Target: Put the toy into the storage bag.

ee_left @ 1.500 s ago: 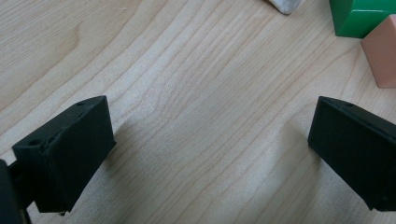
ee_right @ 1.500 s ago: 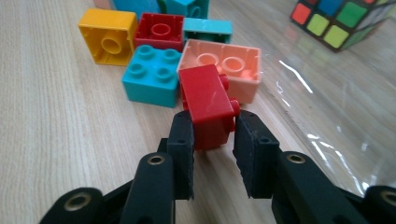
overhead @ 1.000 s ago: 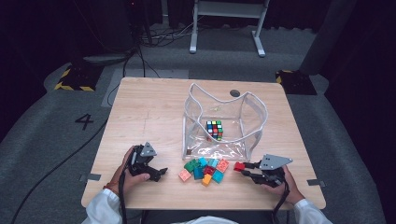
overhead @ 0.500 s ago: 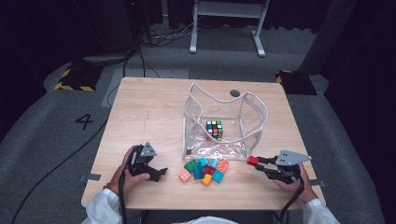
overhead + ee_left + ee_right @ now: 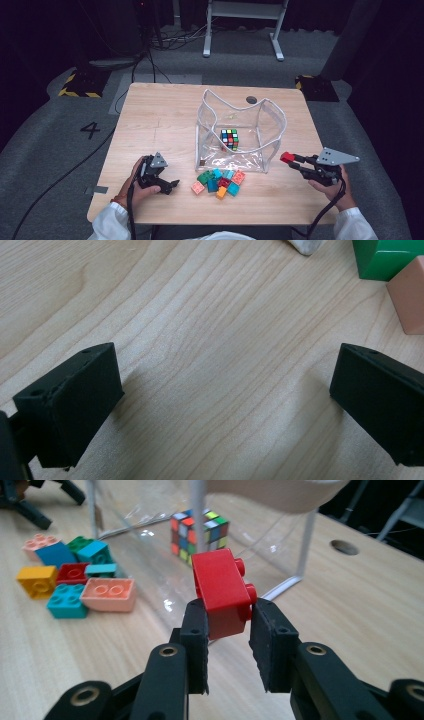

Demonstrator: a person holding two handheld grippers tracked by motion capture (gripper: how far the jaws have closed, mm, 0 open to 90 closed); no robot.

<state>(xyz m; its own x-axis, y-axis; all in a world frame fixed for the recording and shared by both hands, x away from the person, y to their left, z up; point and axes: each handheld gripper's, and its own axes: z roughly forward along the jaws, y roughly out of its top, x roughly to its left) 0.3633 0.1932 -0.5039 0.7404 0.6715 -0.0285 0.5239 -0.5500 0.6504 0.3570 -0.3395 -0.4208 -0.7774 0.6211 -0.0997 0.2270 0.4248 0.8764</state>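
the only writing that can be read is a large "4" [image 5: 90, 130] marked on the grey floor left of the table [image 5: 165, 115]; the bricks and the puzzle cube carry no lettering that can be made out

the right gripper [image 5: 289, 159] is clamped on a red brick [image 5: 220, 591], its pads pressing the brick's two sides with the studs turned to the right in the right gripper view. in the high view the red brick [image 5: 286, 157] hangs above the table just off the right end of the clear bag [image 5: 270, 125], not touching it. the left gripper [image 5: 169, 186] rests on the wood at the near left with its jaws wide apart and only bare table between them

the puzzle cube [image 5: 230, 139] sits inside the clear bag, seen through the plastic, and glare blurs part of it in the right gripper view. the loose bricks [image 5: 220, 181] lie in a tight heap in front of the bag, several partly covered by their neighbours. in the left gripper view a green brick [image 5: 387, 257] and a pink brick [image 5: 409, 302] are cut off by the frame edge, and a pale scrap at the top edge is too little to tell

the left half of the table is open wood, as is the strip behind the bag up to the round hole [image 5: 251, 100]. the right hand [image 5: 332, 187] is near the table's right edge
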